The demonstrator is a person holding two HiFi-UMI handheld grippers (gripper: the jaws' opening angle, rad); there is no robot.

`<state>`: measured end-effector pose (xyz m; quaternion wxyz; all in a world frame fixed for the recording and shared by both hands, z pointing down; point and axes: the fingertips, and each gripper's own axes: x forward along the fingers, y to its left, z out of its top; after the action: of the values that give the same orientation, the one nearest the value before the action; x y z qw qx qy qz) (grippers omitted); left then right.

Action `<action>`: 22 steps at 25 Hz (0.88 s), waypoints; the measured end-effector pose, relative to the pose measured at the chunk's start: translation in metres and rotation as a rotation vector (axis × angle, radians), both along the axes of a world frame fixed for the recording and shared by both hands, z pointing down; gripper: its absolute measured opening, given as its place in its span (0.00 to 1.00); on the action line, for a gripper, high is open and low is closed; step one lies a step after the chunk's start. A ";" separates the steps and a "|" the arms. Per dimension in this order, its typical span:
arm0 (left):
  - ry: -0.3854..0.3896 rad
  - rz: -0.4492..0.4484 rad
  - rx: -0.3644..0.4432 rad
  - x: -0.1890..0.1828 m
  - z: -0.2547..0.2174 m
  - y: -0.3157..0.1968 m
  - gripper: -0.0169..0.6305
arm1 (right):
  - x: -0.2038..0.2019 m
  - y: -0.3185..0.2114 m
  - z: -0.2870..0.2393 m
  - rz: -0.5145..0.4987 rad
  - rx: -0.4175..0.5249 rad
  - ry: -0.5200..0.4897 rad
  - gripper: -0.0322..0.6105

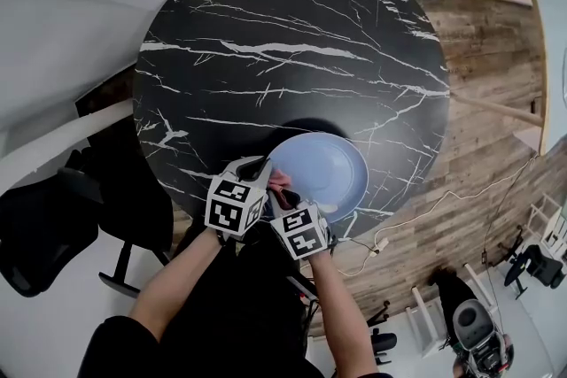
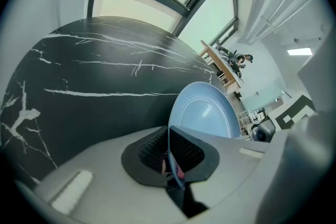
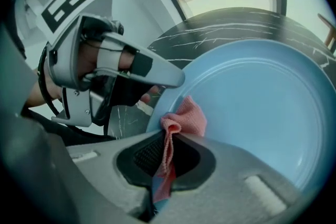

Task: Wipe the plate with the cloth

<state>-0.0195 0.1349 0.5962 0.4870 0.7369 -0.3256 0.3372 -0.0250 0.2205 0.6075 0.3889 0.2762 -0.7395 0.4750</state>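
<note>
A light blue plate [image 1: 328, 173] sits at the near edge of the round black marble table [image 1: 292, 40], tilted up on its left side. My left gripper [image 1: 264, 165] is shut on the plate's left rim; in the left gripper view the thin rim [image 2: 169, 139] runs between the pads of that gripper [image 2: 169, 150] and the plate [image 2: 207, 113] stands beyond. My right gripper [image 1: 283, 197] is shut on a pink cloth [image 1: 282, 181]. In the right gripper view the cloth [image 3: 186, 115] bunches out of the right gripper [image 3: 168, 153] against the plate's [image 3: 257, 107] inner face, just beside the left gripper [image 3: 105, 65].
The table edge lies directly under both grippers. A black chair [image 1: 44, 226] stands at the left on the pale floor. Wooden flooring [image 1: 478, 146] with a light cable [image 1: 443, 199] runs along the right, and wheeled equipment [image 1: 478, 327] sits at the bottom right.
</note>
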 end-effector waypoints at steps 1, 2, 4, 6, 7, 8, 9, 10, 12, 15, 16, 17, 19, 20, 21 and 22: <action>0.000 0.001 0.001 0.000 0.000 0.000 0.05 | 0.001 0.004 0.001 -0.007 -0.008 0.003 0.07; 0.000 0.002 0.002 0.000 0.000 0.000 0.05 | 0.003 0.009 0.001 -0.015 -0.018 0.008 0.07; 0.001 0.003 0.004 0.000 -0.001 0.000 0.05 | 0.008 0.019 0.002 -0.032 -0.038 0.021 0.07; 0.000 0.004 0.006 0.000 -0.001 0.000 0.05 | 0.014 0.028 0.002 -0.052 -0.055 0.039 0.07; 0.000 0.004 0.006 0.000 -0.001 0.000 0.05 | 0.018 0.033 0.002 -0.063 -0.063 0.049 0.07; 0.000 0.005 0.008 0.000 -0.002 0.000 0.05 | 0.021 0.037 0.002 -0.074 -0.069 0.060 0.07; -0.001 0.005 0.009 0.000 -0.002 0.000 0.05 | 0.025 0.040 0.003 -0.084 -0.075 0.071 0.07; -0.001 0.005 0.009 0.000 -0.002 0.000 0.05 | 0.029 0.044 0.002 -0.093 -0.082 0.084 0.07; -0.002 0.002 0.009 0.000 -0.002 0.000 0.05 | 0.036 0.050 0.002 -0.109 -0.096 0.113 0.07; -0.004 0.001 0.010 -0.001 -0.003 0.000 0.05 | 0.049 0.057 0.003 -0.142 -0.093 0.174 0.07; -0.004 0.002 0.011 -0.001 -0.003 0.000 0.05 | 0.054 0.059 0.004 -0.162 -0.086 0.200 0.07; -0.004 0.003 0.011 -0.001 -0.003 0.000 0.05 | 0.058 0.061 0.005 -0.182 -0.078 0.224 0.07; -0.005 0.003 0.011 -0.001 -0.002 0.000 0.05 | 0.064 0.063 0.006 -0.214 -0.065 0.264 0.07; -0.005 0.003 0.010 -0.002 -0.002 0.000 0.05 | 0.067 0.064 0.006 -0.226 -0.063 0.283 0.07; -0.006 0.003 0.010 -0.002 -0.002 0.000 0.05 | 0.070 0.064 0.007 -0.235 -0.063 0.302 0.07; -0.007 0.003 0.010 -0.002 -0.001 -0.001 0.05 | 0.075 0.063 0.007 -0.242 -0.064 0.324 0.07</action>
<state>-0.0213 0.1344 0.5949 0.4816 0.7387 -0.3279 0.3389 0.0495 0.2840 0.6144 0.5655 0.2457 -0.6796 0.3974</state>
